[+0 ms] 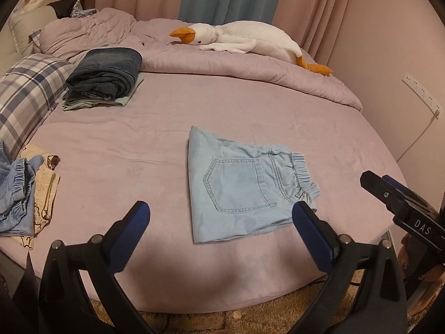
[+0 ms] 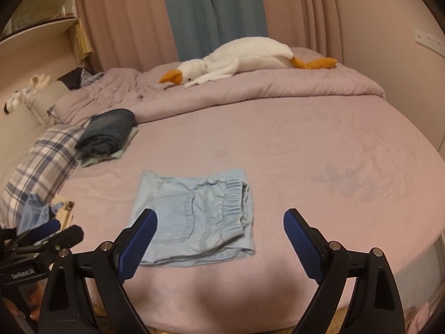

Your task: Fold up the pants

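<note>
Light blue denim pants point(image 1: 242, 186) lie folded into a flat square on the pink bed sheet, back pocket up, elastic waistband to the right. They also show in the right wrist view point(image 2: 194, 217). My left gripper point(image 1: 221, 208) is open and empty, held above the sheet just in front of the pants. My right gripper point(image 2: 219, 218) is open and empty, also just in front of the pants. The right gripper appears at the right edge of the left wrist view point(image 1: 400, 203). The left gripper appears at the left edge of the right wrist view point(image 2: 50, 236).
A stack of folded dark jeans point(image 1: 105, 75) sits at the back left beside a plaid pillow point(image 1: 25, 97). Loose clothes point(image 1: 22, 194) lie at the left bed edge. A plush goose point(image 1: 242, 37) rests on the bunched duvet point(image 2: 250, 89) at the back.
</note>
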{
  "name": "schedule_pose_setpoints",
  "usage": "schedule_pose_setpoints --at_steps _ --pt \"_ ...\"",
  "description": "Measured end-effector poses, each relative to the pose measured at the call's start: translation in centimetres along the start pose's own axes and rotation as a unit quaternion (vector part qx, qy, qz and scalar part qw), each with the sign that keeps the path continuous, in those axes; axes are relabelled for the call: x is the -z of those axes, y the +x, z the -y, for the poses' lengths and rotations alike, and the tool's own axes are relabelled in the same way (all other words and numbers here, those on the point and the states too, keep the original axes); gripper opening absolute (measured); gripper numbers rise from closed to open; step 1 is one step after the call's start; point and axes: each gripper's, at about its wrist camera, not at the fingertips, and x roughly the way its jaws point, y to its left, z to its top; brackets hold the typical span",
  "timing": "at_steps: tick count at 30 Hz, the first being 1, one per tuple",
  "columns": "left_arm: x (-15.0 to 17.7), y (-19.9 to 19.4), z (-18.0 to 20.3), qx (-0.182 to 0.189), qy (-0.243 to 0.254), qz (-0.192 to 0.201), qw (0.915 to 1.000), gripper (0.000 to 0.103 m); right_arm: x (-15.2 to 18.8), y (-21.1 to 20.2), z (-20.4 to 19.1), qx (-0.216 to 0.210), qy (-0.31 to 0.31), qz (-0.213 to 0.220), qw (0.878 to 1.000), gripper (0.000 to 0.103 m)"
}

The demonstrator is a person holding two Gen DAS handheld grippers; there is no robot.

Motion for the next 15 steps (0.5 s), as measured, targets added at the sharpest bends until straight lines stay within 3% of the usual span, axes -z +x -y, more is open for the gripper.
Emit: schedule_pose_setpoints --at_steps 15 --pt "0.63 0.10 1.08 -0.001 0.009 -0.015 0.9998 0.102 0.57 -0.21 -1.12 0.003 -0.009 -0.003 1.000 0.092"
